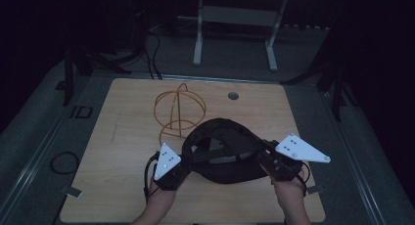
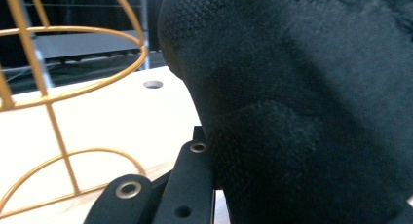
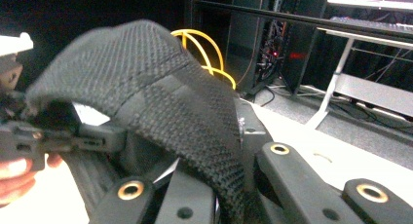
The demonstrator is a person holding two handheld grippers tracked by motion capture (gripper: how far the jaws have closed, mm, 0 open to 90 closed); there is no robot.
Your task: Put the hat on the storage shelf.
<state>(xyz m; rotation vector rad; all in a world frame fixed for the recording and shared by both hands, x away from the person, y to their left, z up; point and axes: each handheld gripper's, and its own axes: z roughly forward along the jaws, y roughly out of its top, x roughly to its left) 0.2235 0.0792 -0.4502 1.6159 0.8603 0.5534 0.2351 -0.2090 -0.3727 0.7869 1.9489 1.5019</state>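
Above the wooden table (image 1: 122, 137), left gripper (image 1: 182, 161) and right gripper (image 1: 262, 155) each clamp opposite edges of the black cap (image 1: 222, 137); gold wire stand (image 1: 178, 107) sits behind.

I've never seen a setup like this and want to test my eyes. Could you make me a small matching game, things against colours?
Things:
1. cap
2. wire stand
3. three-cornered plate on the right claw
4. table

Colours:
A. pale wood
B. black
C. light grey
D. golden yellow

Pairs: 1-B, 2-D, 3-C, 4-A
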